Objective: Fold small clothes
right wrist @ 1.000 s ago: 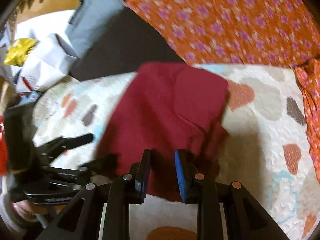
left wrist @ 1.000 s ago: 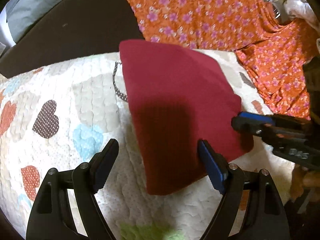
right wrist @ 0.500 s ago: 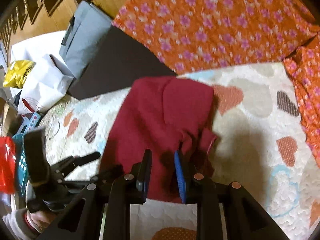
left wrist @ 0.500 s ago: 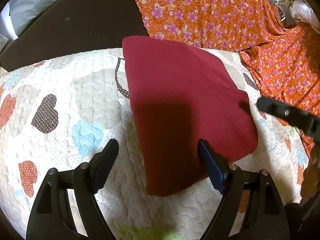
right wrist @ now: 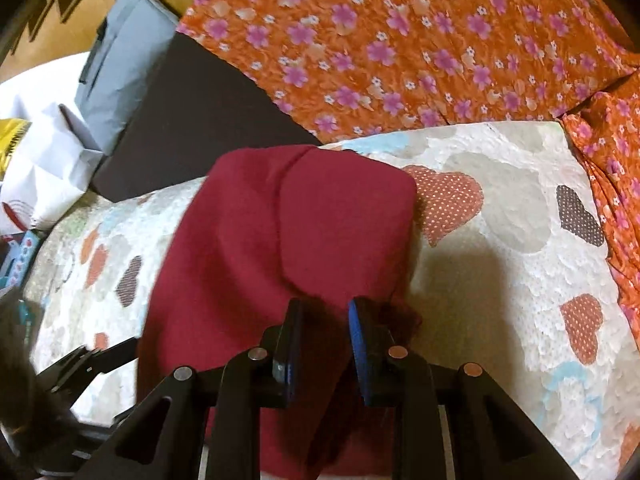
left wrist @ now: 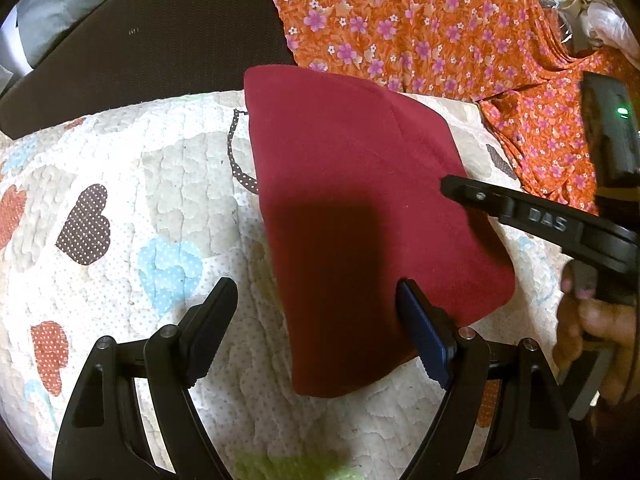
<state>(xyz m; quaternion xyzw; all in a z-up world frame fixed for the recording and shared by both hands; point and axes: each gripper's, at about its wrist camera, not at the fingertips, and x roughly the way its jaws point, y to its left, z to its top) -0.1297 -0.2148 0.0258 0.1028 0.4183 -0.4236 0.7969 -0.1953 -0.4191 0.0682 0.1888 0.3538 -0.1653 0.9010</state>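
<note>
Left wrist view: left gripper [left wrist: 312,316] is hovering w/ jaws wide, holding nothing; maroon cloth [left wrist: 360,200] is lying folded on heart quilt [left wrist: 120,184].
Right wrist view: right gripper [right wrist: 324,324] is sitting nearly closed over cloth's edge; grip unclear. Risk: dragging could be undoing the fold.

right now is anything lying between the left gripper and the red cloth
Nothing visible does. The left gripper hangs open directly over the near edge of the red cloth on the heart quilt, with no other item between.
</note>
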